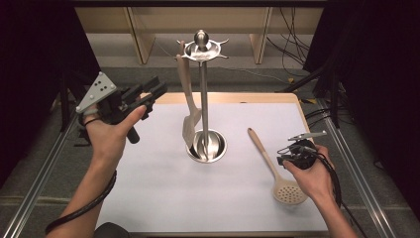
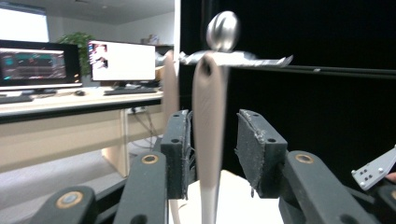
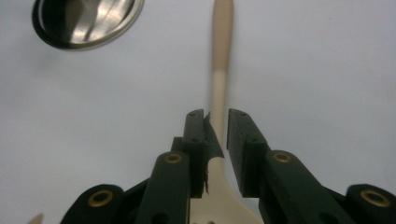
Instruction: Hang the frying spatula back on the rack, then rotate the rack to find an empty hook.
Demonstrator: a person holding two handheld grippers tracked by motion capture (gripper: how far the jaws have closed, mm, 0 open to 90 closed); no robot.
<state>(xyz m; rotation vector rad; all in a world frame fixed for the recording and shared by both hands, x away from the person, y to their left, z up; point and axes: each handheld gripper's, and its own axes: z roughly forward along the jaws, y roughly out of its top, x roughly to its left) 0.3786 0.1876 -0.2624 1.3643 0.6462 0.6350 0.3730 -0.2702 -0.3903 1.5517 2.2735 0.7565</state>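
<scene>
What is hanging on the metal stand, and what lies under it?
A beige spatula hangs from a top hook of the stand, its blade reaching the round base. The white table lies beneath; the surface under the base is covered.

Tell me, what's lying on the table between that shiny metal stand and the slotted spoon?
Nothing: in the high view, bare white table separates the stand's round base from the slotted spoon. A spatula hangs on the stand's far side.

Spatula (image 1: 189, 106) hangs on rack (image 1: 204, 99); right gripper (image 1: 283, 154) over slotted spoon (image 1: 275, 169).

Utensil stand (image 1: 204, 99) blocks table centre; sides open.
</scene>
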